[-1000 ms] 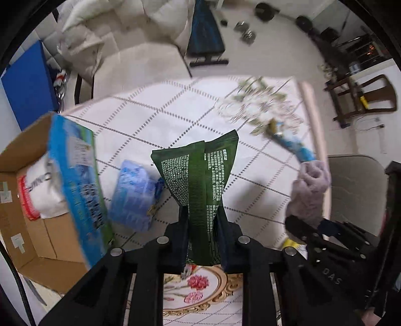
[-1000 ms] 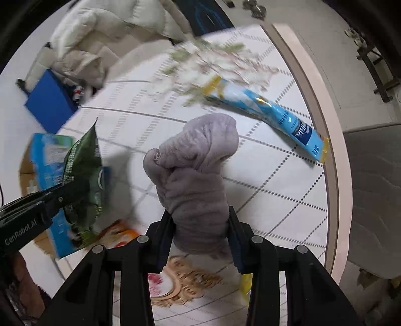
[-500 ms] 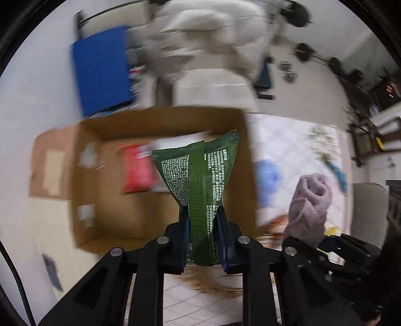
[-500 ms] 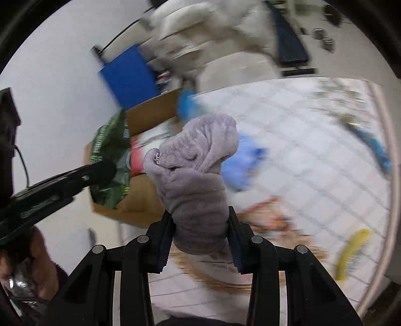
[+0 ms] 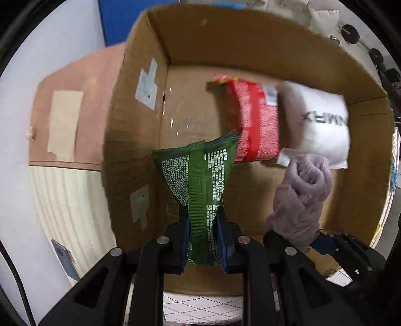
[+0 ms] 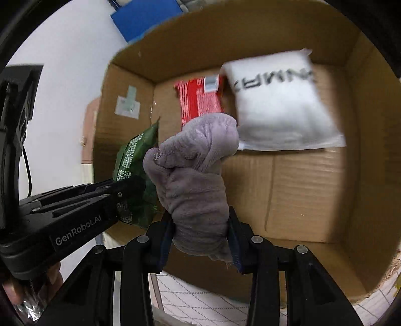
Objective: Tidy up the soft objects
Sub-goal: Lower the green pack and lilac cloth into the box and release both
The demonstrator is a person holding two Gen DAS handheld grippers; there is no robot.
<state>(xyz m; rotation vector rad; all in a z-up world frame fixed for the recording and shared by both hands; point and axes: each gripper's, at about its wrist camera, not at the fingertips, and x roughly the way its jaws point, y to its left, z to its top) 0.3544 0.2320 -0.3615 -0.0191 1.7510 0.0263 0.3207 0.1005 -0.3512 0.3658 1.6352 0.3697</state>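
My left gripper (image 5: 202,240) is shut on a green snack packet (image 5: 200,180) and holds it over the open cardboard box (image 5: 140,125). My right gripper (image 6: 200,235) is shut on a rolled lilac towel (image 6: 195,175), also over the box (image 6: 300,195). Each gripper shows in the other's view: the towel (image 5: 300,195) to the right of the packet, the packet (image 6: 135,155) to the left of the towel. A red packet (image 5: 255,123) and a white soft pack (image 5: 320,125) lie on the box floor; both also show in the right wrist view, red (image 6: 198,100) and white (image 6: 278,105).
The box stands beside the table with a diamond-patterned cloth (image 5: 200,308). A box flap (image 5: 70,115) hangs open to the left. A blue panel (image 6: 145,17) stands behind the box by a white wall.
Both grippers swung left from the table to over the box and closer to it. Each keeps its hold on its object.
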